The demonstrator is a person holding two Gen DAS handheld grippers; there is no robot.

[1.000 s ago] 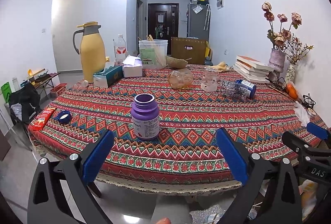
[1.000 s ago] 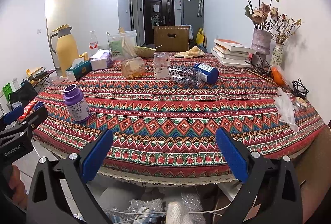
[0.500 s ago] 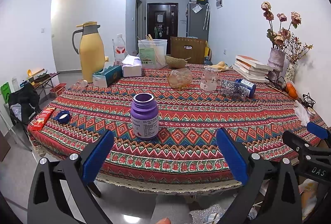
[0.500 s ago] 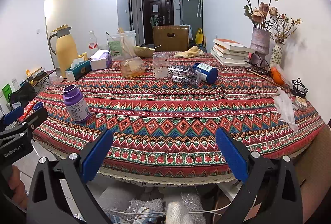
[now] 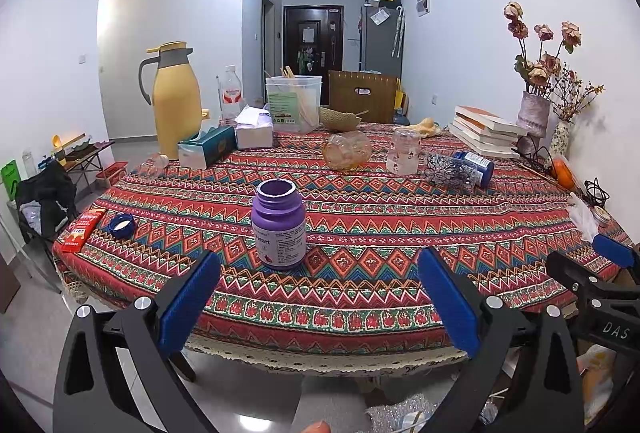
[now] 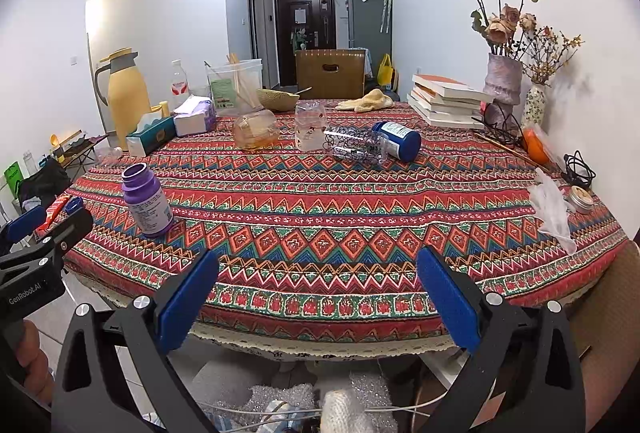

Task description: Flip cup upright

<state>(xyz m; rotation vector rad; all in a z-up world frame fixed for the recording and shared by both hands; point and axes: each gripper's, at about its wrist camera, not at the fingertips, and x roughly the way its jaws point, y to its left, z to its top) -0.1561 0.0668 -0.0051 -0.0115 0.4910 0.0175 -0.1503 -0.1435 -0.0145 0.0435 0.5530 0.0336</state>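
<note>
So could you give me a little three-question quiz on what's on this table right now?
1. True or false: the purple bottle has its cap on.
2. The amber cup is: A upright, B on its side, C held.
3. Fill in: both the left gripper and the right gripper are ____.

Key: 1 false; 2 B; 3 open.

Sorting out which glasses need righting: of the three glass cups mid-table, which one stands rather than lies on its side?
The clear printed glass in the middle stands; the amber glass and the black-scribble glass either side lie tipped over.
</note>
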